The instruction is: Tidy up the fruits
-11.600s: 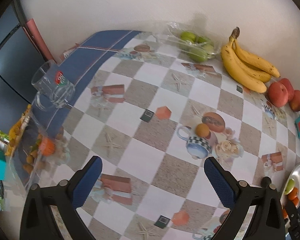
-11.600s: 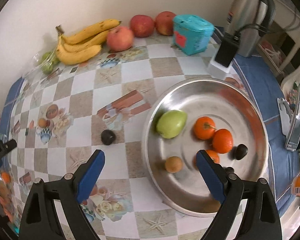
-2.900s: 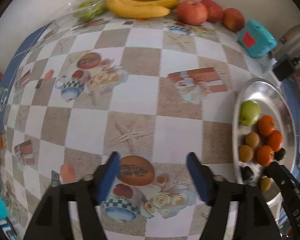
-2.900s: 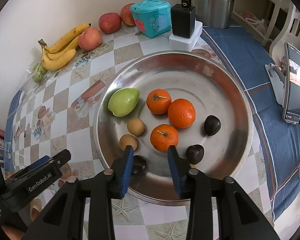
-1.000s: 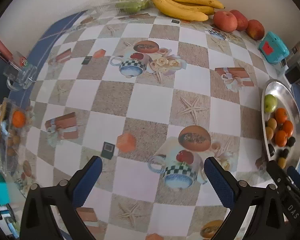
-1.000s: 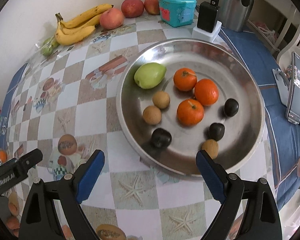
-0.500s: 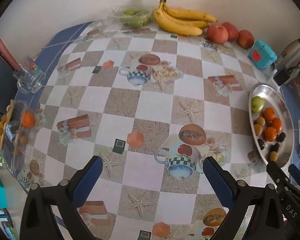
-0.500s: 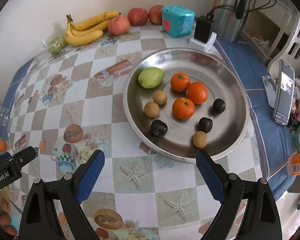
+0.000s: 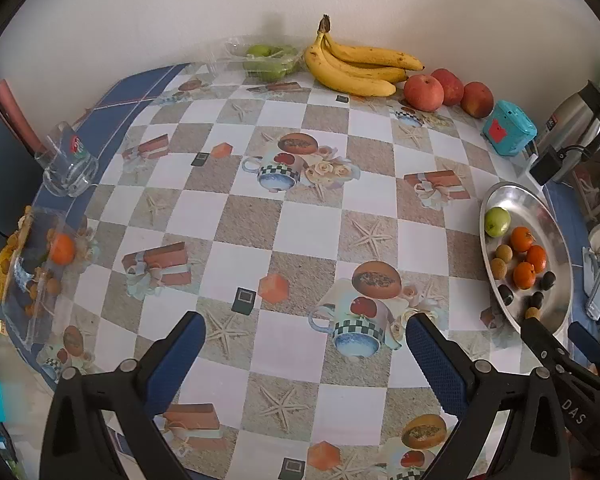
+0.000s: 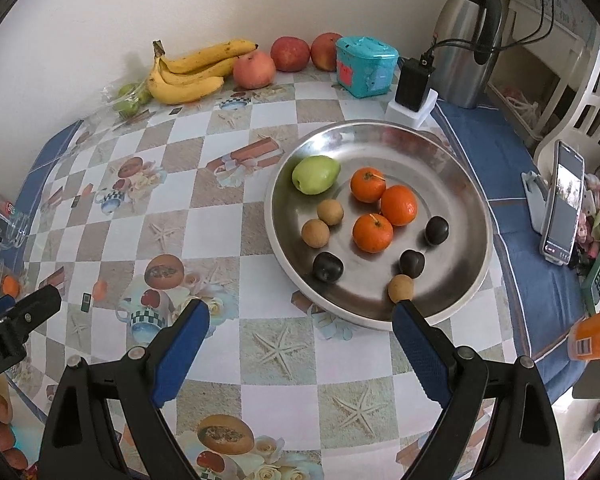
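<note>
My left tool (image 9: pixel 302 354) and right tool (image 10: pixel 300 334) look alike: black frames, silver screws, ribbed blue pads (image 10: pixel 418 346), white lettering.

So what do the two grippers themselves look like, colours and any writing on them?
Both match: the left gripper and right gripper have black plastic frames with silver screws, and two fingers faced with blue ribbed pads. White lettering shows on the sides: "DAS" on the right one, "bot.AI" on the left. No cables, hands or sleeves show.

Wide bare tablecloth (image 9: pixel 300 220) in the centre, free passage. Metal tray (image 10: pixel 452 160) w/ fruit blocks the right; bananas (image 9: pixel 356 68), apples (image 9: pixel 424 92), teal box (image 10: pixel 366 66), kettle (image 10: pixel 466 36) line the back wall; glass mug (image 9: pixel 70 160) on the left edge.
</note>
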`<state>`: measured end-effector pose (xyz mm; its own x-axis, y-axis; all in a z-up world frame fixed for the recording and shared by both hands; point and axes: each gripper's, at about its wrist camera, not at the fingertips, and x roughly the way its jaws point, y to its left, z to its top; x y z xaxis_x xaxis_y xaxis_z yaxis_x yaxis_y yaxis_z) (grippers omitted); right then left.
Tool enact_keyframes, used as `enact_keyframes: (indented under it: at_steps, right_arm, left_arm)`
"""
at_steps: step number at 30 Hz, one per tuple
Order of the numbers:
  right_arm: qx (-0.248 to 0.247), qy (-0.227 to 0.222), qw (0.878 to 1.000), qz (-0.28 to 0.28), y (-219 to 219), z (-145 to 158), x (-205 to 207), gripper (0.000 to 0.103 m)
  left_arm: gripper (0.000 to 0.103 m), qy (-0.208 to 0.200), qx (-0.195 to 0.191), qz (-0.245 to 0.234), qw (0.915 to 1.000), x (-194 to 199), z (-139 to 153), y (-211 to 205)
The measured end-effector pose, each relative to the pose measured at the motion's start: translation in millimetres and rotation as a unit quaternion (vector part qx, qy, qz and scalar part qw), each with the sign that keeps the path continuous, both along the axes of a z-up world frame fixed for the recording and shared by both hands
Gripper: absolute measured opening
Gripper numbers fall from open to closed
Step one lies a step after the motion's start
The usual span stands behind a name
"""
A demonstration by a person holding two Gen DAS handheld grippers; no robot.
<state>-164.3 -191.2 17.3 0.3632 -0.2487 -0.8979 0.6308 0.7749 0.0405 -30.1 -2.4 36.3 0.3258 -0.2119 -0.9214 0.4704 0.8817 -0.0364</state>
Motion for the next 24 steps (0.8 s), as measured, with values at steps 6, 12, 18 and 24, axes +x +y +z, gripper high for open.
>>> enact_keyframes:
  at_steps: [6, 12, 18, 24]
  right_arm:
    - [0.0, -0.003, 1.0, -0.003, -1.9, 1.6, -0.9, 0.093]
    - [0.001, -0.008, 1.0, -0.007, -4.0, 2.6, -3.0, 0.093]
    - [0.002, -0.009, 1.0, -0.01, -5.4, 2.8, -3.5, 0.093]
    - [0.004, -0.009, 1.0, -0.01, -6.3, 2.3, -3.7, 0.093]
  left_arm:
    - [0.101, 0.002, 0.004, 0.001, 1.0, 0.1, -2.4, -0.7]
    - [0.101, 0.009, 0.009, 0.002, 0.9999, 1.0, -6.8, -1.9]
    - [0.101, 0.016, 0.015, 0.002, 0.9998, 0.7, -12.5, -3.9]
    - [0.101, 0.022, 0.012, 0.005, 0.9997, 1.6, -14.2, -3.0]
